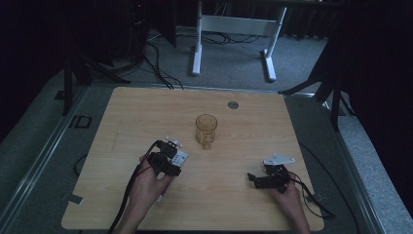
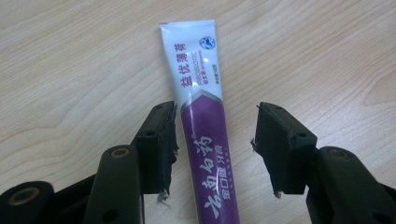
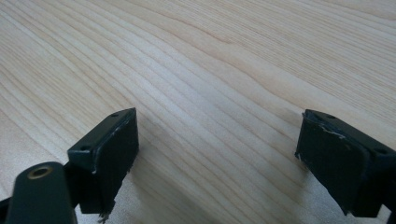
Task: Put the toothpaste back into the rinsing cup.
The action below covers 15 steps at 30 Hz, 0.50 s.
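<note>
High view: left tongs [image 1: 168, 155] and right tongs [image 1: 257, 179] are sitting near on the table [image 1: 136, 107]; an amber mug [image 1: 206, 130] is standing centre.

Left gripper view: the tongs [image 2: 215, 144] are gaping around a toothpaste tube [image 2: 205, 135] lying flat.

Right gripper view: the tongs [image 3: 217, 158] are spreading wide over bare wood.

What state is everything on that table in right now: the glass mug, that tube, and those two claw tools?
Left gripper: open, jaws either side of the tube, not clamped.
Toothpaste tube: lying flat on the table, between the left jaws.
Right gripper: open, nothing between its jaws, bare wood below.
Glass mug: upright, apparently empty, standing apart from both grippers.
Table: wooden top.
</note>
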Motion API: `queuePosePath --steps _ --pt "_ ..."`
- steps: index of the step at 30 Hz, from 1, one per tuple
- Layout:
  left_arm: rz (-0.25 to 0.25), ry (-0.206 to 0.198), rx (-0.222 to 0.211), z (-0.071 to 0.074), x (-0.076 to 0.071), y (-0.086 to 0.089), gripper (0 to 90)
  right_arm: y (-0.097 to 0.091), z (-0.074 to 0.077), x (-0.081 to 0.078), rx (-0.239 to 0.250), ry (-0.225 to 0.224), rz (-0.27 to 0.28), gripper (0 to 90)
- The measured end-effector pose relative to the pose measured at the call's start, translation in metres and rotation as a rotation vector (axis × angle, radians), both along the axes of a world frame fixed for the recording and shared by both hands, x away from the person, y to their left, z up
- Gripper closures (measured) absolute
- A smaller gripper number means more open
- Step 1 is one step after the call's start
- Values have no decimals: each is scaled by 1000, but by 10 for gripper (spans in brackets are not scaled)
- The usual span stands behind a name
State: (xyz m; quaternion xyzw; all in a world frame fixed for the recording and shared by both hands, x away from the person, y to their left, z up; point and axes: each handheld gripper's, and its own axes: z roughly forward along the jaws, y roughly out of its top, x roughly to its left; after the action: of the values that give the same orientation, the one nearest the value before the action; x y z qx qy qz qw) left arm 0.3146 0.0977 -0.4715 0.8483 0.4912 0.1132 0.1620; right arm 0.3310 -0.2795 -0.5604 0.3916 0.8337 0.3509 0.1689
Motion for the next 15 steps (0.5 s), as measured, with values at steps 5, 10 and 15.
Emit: queuePosePath --steps 5,10,15 --pt "2 15 12 -2 0 -2 482 0 0 0 1 0 -1 126" --pt "1 27 20 -3 0 -4 474 0 0 0 1 1 -1 126" --pt "-1 41 39 -4 0 -6 472 0 0 0 1 1 -1 126"
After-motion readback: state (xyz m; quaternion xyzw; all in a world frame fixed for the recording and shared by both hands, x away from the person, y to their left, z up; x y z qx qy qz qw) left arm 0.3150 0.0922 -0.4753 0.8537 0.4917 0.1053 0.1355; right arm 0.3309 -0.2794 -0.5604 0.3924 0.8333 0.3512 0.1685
